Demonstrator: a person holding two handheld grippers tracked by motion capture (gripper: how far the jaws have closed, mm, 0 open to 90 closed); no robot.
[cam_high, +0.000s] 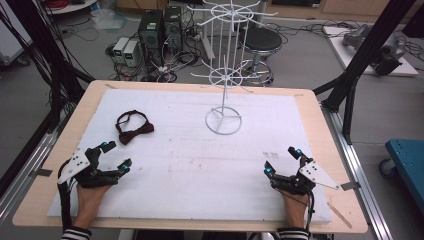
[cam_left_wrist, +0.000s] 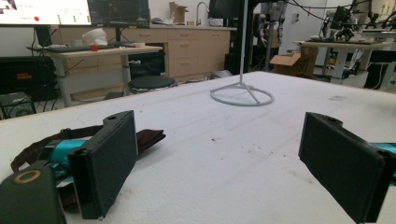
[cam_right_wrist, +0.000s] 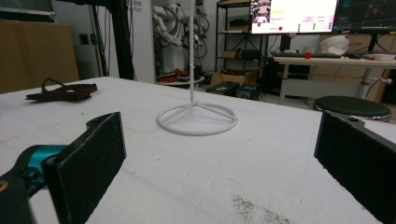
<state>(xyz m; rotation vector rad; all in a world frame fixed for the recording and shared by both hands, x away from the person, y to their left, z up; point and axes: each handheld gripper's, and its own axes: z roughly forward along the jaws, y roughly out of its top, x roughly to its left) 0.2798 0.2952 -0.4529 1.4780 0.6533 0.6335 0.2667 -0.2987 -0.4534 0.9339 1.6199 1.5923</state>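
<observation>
A dark red bow tie (cam_high: 134, 128) with a black strap lies on the white mat (cam_high: 190, 165) at the left. In the left gripper view the bow tie (cam_left_wrist: 147, 139) sits just behind the left jaw; in the right gripper view the bow tie (cam_right_wrist: 63, 91) lies far off at the left. A white wire display rack (cam_high: 223, 70) stands at the middle back on a ring base (cam_left_wrist: 241, 96) (cam_right_wrist: 197, 119). My left gripper (cam_high: 116, 156) rests open near the front left, a little short of the bow tie. Open too, my right gripper (cam_high: 282, 161) sits at the front right with nothing between its jaws.
The mat covers a wooden table (cam_high: 320, 120). Beyond the far edge are computer towers (cam_high: 159, 30), a black stool (cam_high: 260, 41) and cables on the floor. Black frame posts (cam_high: 362, 55) stand at the right, and a blue cart (cam_high: 407, 155) sits off the table.
</observation>
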